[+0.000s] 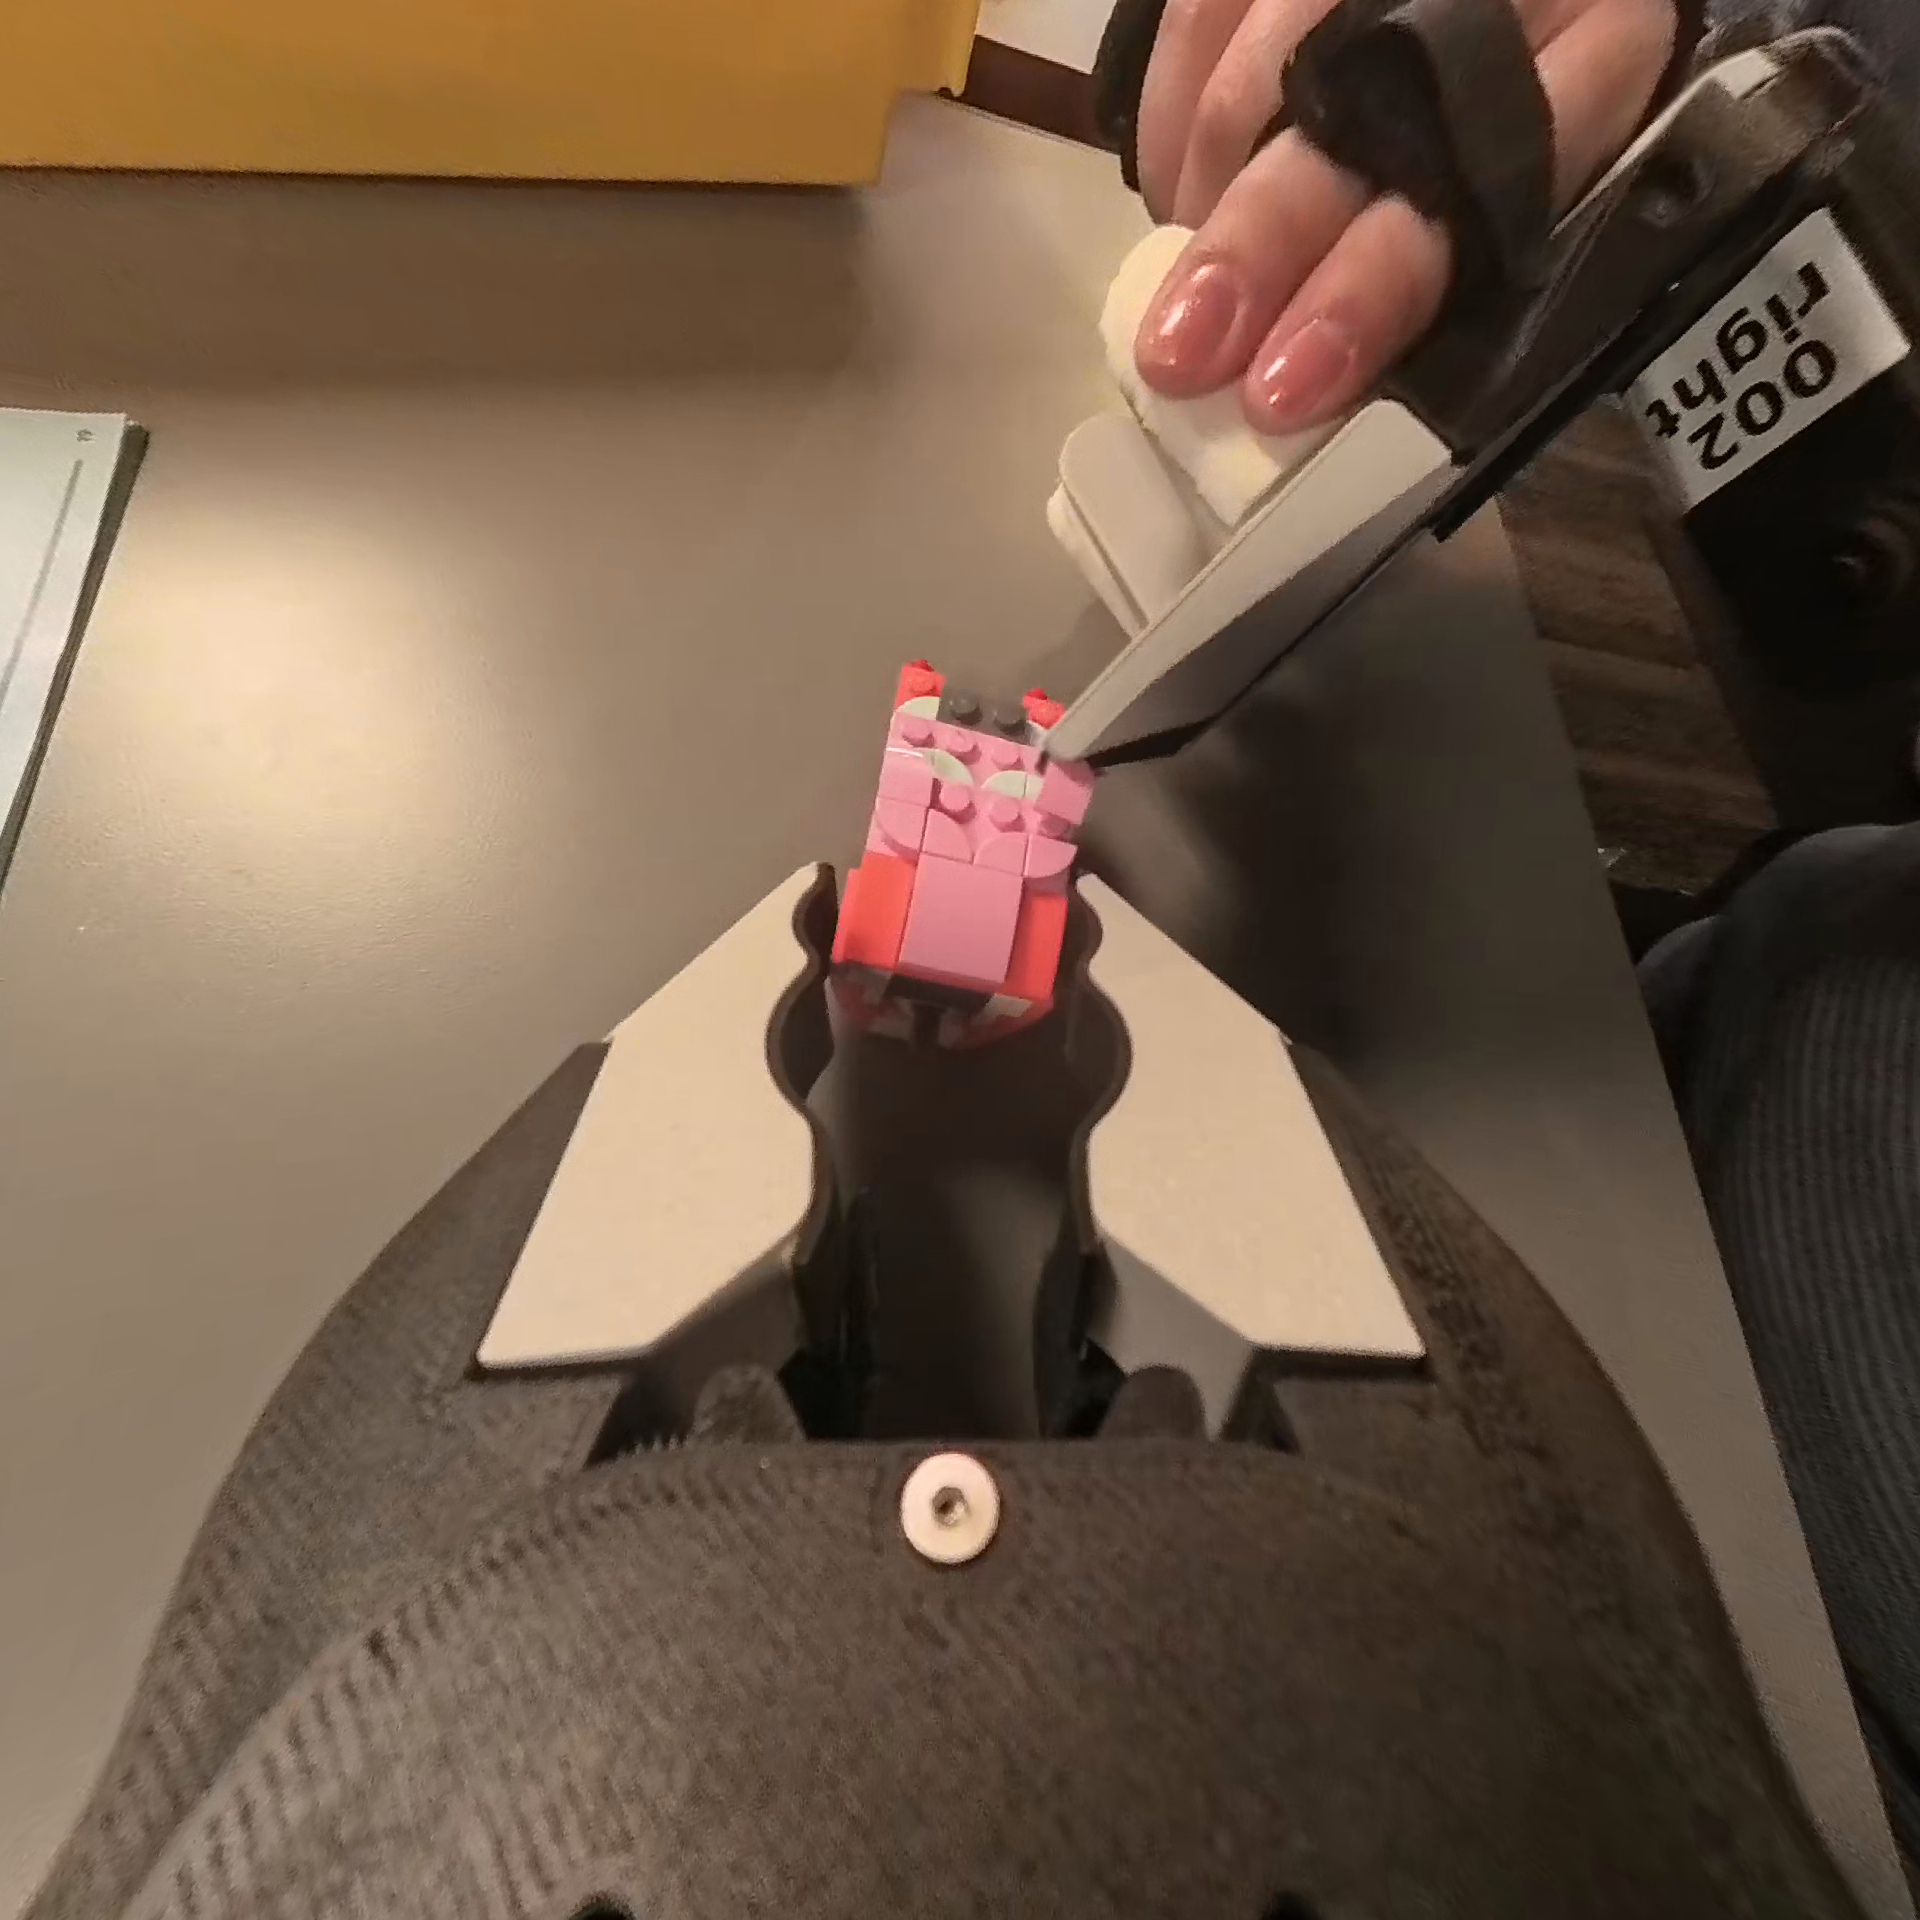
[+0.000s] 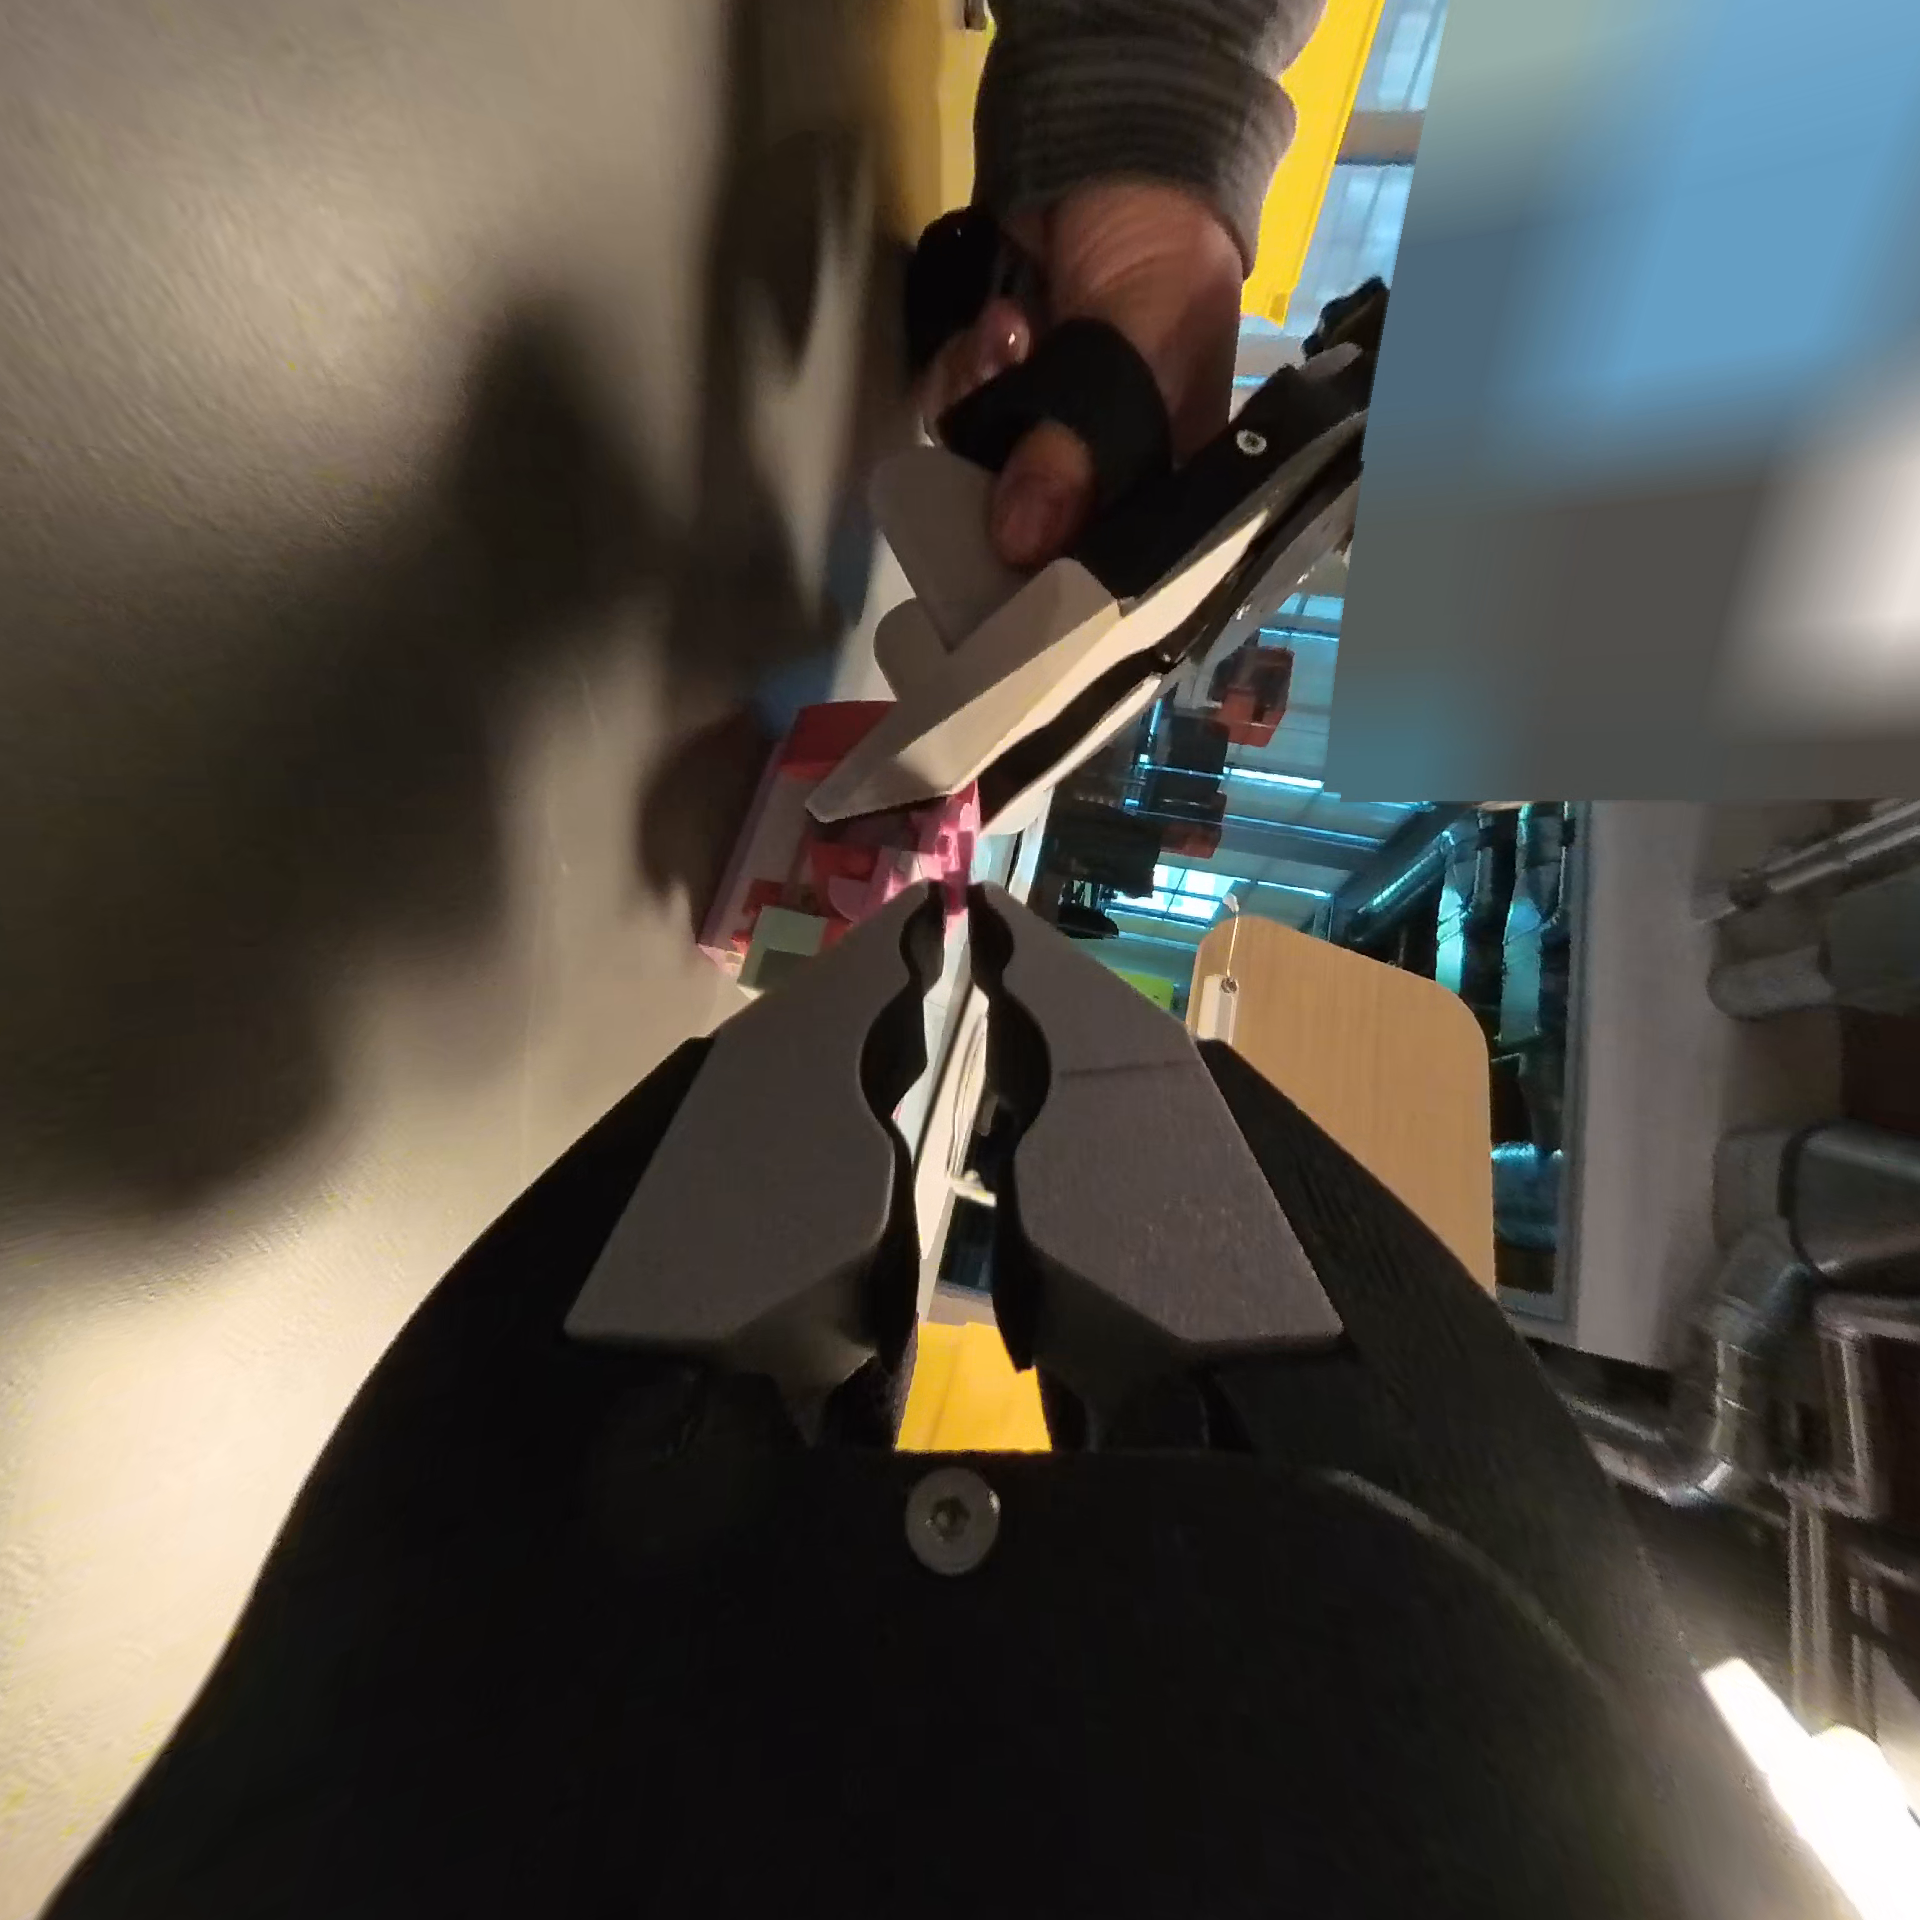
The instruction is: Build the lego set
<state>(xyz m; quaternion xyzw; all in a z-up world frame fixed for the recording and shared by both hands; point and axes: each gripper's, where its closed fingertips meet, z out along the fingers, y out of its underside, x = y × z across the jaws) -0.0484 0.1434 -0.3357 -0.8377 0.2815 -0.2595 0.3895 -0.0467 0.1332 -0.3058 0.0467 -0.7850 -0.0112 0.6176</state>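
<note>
Matte grey-beige table [image 1: 416,623] is stretching out beneath both tools, smooth and evenly lit. A small brick model [image 1: 966,852] is hanging just above it, and everything else is lying around that model: a yellow box [image 1: 468,83] well beyond it, a flat white sheet with a dark edge [image 1: 52,582] far to its left, and a person's hand [image 1: 1299,208] above and to its right.

The left gripper [image 1: 956,925] is clamping the model's lower, red part, with its pale, wavy-edged fingers [image 1: 727,1039] pressing on the two red flanks. The right gripper [image 1: 1055,753] is reaching down from the upper right with its fingers drawn together to a thin point, and that point is touching the model's upper right corner. Whether a tiny piece is sitting between those tips, I cannot tell.

The model is already looking like a compact block: glossy hard plastic, pink tiles and quarter-round pieces over the front, pale green curved bits near the top, a dark studded plate and red studs at the far end. Several round pink studs are showing bare among the smooth tiles.

Both tool bodies are showing coarse, ridged black printed plastic, with a metal screw [image 1: 948,1507] sitting on the left one.
</note>
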